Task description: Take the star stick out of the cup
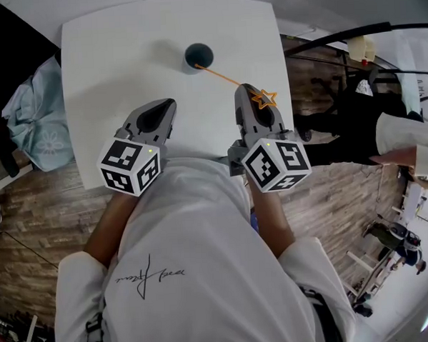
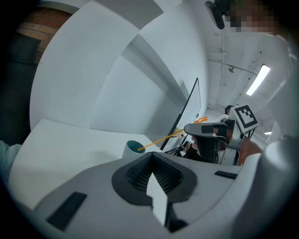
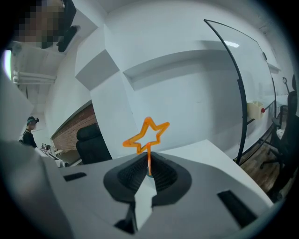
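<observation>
- A person in a white shirt leans over a white surface, 1 hand-held gripper in each hand.
- The right hand-held gripper is clamped on the orange star stick just below its star, which stands clear above the jaws.
- From overhead, the star stick runs at a slant from the right hand-held gripper to the dark-lined cup, with its lower end inside the cup's mouth.
- The cup stands upright in the far half of the surface, roughly midway between the left and right edges.
- The left hand-held gripper has its jaws pressed together with nothing between them. It hovers over the near-left part of the surface, well apart from the cup.
- The 2 hand-held grippers sit side by side above the near edge, both pointing toward the far edge.
</observation>
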The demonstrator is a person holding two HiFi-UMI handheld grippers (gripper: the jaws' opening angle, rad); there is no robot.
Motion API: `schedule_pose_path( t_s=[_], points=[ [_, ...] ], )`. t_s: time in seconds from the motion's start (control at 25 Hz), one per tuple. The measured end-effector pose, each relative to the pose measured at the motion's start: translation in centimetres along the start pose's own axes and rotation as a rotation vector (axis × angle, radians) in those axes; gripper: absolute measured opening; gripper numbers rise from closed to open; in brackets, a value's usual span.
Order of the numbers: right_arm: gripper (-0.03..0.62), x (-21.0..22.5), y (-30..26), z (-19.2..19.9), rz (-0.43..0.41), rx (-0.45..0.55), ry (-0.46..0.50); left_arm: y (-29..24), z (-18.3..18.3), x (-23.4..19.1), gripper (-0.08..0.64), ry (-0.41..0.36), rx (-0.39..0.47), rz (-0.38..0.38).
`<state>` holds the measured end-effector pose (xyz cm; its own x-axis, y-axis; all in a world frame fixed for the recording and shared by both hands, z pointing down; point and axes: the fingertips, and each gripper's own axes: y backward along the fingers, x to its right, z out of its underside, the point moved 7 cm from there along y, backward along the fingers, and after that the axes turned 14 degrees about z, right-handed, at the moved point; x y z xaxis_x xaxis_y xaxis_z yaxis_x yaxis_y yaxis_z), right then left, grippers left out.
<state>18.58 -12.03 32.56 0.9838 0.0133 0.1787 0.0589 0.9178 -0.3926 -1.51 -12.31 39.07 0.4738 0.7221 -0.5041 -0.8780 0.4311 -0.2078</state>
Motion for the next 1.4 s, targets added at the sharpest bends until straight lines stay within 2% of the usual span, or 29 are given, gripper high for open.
schedule_pose_path(
  t_s=[1.4],
  points=[
    [0.026,-0.8,-0.2,2.7,-0.029,-0.083,0.021,0.3,0.0,-0.2,0.003,0.009,0.003,-0.010]
  ],
)
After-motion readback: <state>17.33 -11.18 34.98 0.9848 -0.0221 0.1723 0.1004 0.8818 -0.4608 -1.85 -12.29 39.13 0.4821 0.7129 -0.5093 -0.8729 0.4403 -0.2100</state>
